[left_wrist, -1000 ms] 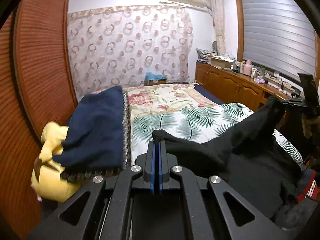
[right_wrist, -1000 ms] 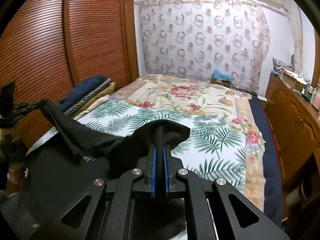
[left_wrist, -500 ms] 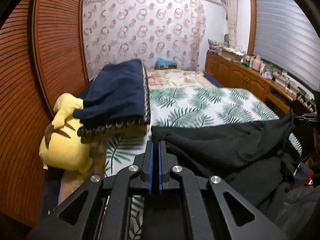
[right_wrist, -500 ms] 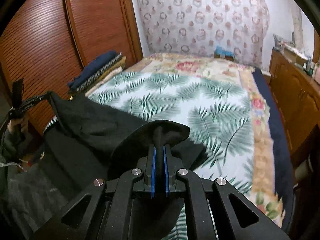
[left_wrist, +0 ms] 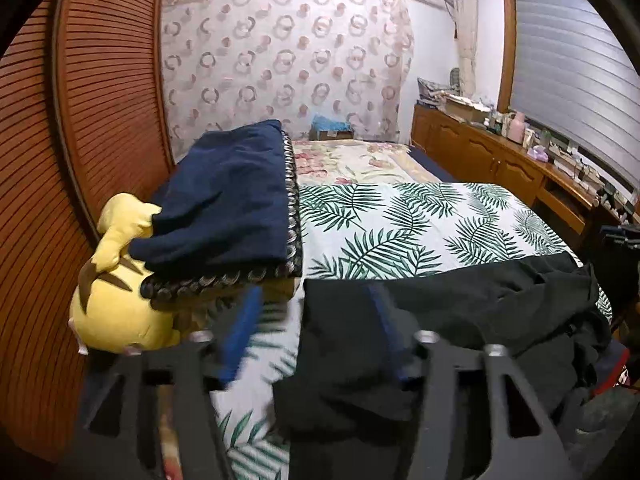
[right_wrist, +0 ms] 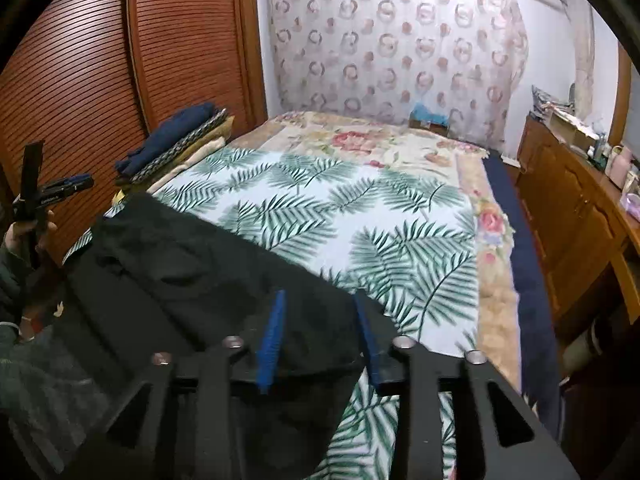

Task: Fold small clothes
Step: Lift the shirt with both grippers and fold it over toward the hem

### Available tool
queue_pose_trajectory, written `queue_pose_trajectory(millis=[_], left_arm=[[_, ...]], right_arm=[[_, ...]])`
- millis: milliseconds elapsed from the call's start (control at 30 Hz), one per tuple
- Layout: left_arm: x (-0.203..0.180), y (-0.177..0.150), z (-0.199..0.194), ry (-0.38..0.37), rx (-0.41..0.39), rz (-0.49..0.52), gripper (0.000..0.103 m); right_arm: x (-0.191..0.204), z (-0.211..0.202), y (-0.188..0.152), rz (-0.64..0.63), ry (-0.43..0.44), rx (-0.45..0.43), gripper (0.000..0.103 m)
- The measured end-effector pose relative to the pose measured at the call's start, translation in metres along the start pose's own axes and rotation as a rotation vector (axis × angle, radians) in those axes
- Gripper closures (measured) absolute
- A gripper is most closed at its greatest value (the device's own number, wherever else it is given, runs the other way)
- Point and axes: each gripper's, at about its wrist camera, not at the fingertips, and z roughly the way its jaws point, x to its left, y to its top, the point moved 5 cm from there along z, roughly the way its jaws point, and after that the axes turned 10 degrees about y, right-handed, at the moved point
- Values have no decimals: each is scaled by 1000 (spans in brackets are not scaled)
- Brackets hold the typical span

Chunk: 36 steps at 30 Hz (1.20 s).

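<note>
A black garment [left_wrist: 460, 312] lies spread across the near end of the bed on the palm-leaf sheet; it also shows in the right wrist view [right_wrist: 192, 272]. My left gripper [left_wrist: 314, 312] is open, its blue pads apart over the garment's left corner. My right gripper [right_wrist: 320, 312] is open over the garment's right corner, with the cloth lying between and under the fingers. The left gripper [right_wrist: 60, 190] shows at the far left of the right wrist view. The right gripper [left_wrist: 620, 236] shows at the right edge of the left wrist view.
A stack of folded clothes with a navy piece on top [left_wrist: 236, 200] sits at the bed's left edge, beside a yellow plush toy [left_wrist: 116, 300]. A wooden slatted wardrobe [right_wrist: 80, 72] runs along the left. A wooden sideboard [left_wrist: 500, 160] stands right of the bed.
Both grippers have opened and let go of the black garment, which now lies flat on the bed. Both had lowered it onto the sheet during the past second.
</note>
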Motion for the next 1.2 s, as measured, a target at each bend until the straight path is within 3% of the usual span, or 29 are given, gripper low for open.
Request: queue_pose_trajectory(millis=[33,367,700,967,1200], left_arm=[[-2,2,7,-5,9,7,28],[-18,2,63,10,116,78,28],[-14,-16,100,-18,263,78,28],[-11,-26,109,-66,321,55,28],[-22,-25,106,-105,322,92,41]], right_arm=[[-3,3,1,0,-3,-4,51],[-31,74,-11,64,-21,100,51],[-47,99,-16,112,-18,154,47],[-50,105,-20,114,-19,149,47],[-45,109,-23,91,-16,162,47]])
